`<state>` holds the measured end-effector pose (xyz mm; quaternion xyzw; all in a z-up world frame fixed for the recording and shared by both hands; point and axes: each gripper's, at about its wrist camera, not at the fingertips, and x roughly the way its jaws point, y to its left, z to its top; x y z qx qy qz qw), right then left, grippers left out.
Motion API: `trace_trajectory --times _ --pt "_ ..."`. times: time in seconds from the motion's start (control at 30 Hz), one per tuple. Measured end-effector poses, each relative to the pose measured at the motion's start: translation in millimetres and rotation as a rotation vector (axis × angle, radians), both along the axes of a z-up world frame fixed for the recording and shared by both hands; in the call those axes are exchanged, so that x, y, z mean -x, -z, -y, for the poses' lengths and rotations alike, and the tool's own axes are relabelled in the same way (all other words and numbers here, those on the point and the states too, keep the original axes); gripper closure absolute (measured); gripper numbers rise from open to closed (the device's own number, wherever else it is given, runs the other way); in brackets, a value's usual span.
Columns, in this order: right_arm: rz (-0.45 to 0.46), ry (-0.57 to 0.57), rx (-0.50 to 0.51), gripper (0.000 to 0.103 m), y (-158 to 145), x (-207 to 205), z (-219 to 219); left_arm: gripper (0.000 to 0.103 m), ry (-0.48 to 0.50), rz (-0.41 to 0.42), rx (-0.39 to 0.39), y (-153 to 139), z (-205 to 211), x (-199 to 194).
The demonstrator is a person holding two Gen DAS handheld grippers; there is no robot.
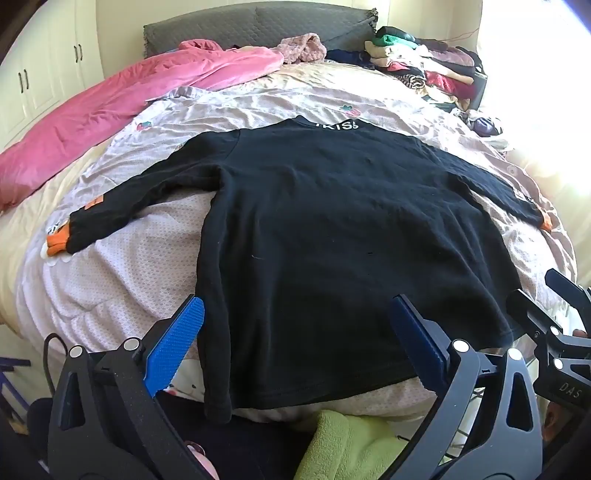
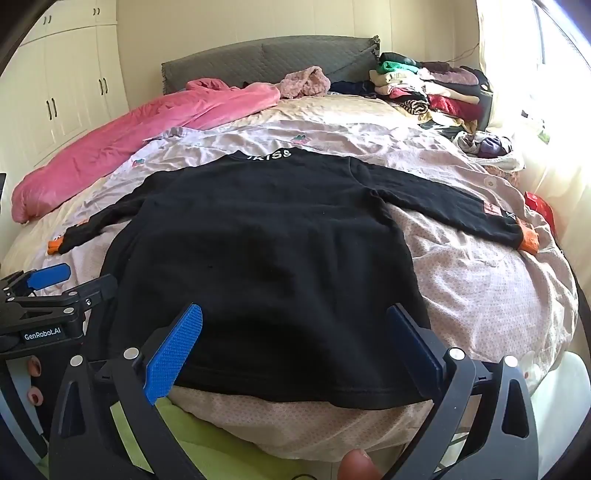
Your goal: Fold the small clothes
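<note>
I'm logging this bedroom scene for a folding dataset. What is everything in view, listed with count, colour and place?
long-sleeved top: one, black with orange cuffs and white lettering at the collar, spread flat on the near half of the bed, hem toward the cameras
sheet: one, pale pink, under the top
quilt: one, pink, bunched along the bed's left side
headboard: one, grey, far end
clothes pile: one, mixed colours, far right corner
wardrobe: one, cream, left wall
fleece: one, lime green, below the bed's near edge
left tongs: blue pads, open, above the hem
right tongs: blue pads, open, above the hem
</note>
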<state>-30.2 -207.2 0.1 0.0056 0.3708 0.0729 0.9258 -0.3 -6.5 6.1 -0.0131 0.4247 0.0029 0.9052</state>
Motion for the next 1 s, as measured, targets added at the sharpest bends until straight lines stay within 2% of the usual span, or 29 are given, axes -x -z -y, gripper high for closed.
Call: trace_trajectory --times 1.0 --pt "0.003 -0.001 -0.004 0.004 0.5 1.3 -2.5 0.009 0.0 0.012 0.009 -2.1 -7.5 3.9"
